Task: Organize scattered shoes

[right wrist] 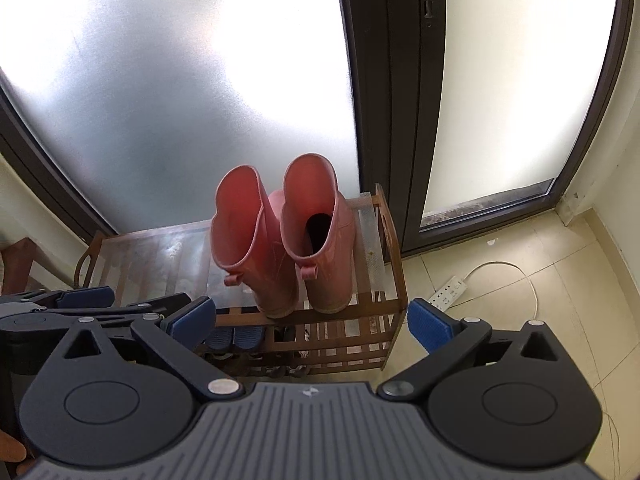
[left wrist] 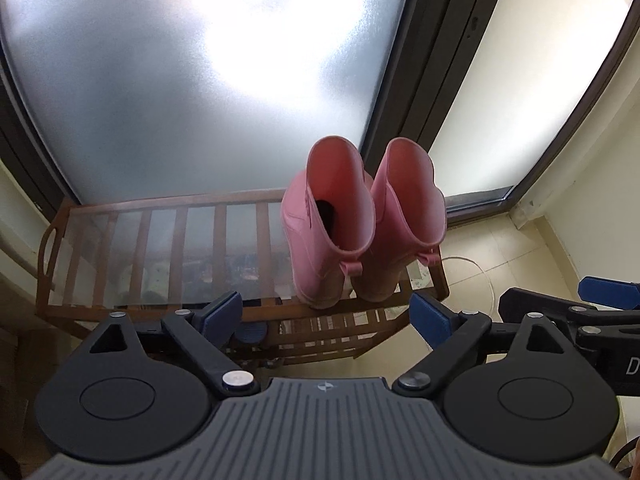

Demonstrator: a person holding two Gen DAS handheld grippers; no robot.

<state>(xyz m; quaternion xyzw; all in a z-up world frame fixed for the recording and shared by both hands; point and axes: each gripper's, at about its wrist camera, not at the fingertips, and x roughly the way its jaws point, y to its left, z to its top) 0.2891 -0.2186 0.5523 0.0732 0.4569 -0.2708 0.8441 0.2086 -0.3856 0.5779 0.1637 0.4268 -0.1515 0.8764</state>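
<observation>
Both grippers' fingers (left gripper (left wrist: 326,314), right gripper (right wrist: 312,316)) are spread, empty. Beyond them, the upright pink boots (right wrist: 284,236) on the shoe rack (right wrist: 384,304) could be toppled by a nudge.

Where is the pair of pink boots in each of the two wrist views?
Left wrist view: pink boots stand right of centre, on the top shelf's right end.
Right wrist view: pink boots stand near centre, same shelf end.
Shared landmark: the wooden shoe rack against the frosted glass.
</observation>
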